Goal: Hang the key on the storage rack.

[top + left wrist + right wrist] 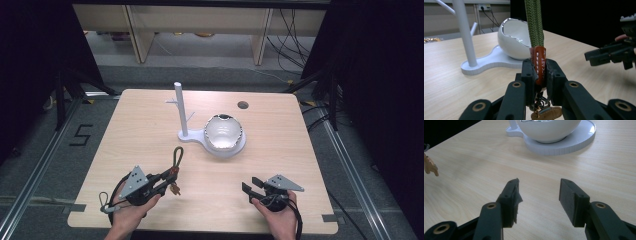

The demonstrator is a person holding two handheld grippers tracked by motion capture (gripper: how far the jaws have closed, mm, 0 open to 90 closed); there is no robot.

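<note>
A green rope keychain (177,157) with a brown leather tab (539,62) and a brass tag (546,113) is in my left gripper (167,178), which is shut on the leather tab (539,72). The rope loop (535,22) rises from the jaws, and in the high view it points toward the white stand. My right gripper (250,186) rests low at the table's front right, open with nothing between its fingers (539,192). It also appears at the right of the left gripper view (599,53). The brass tag's edge (430,166) is at the left of the right gripper view.
A white stand with an upright post (180,107) and side pegs sits mid-table on a flat base (192,136). A white egg-shaped bowl (223,131) with a silver rim rests on that base (579,140). A round cable hole (243,105) lies behind it.
</note>
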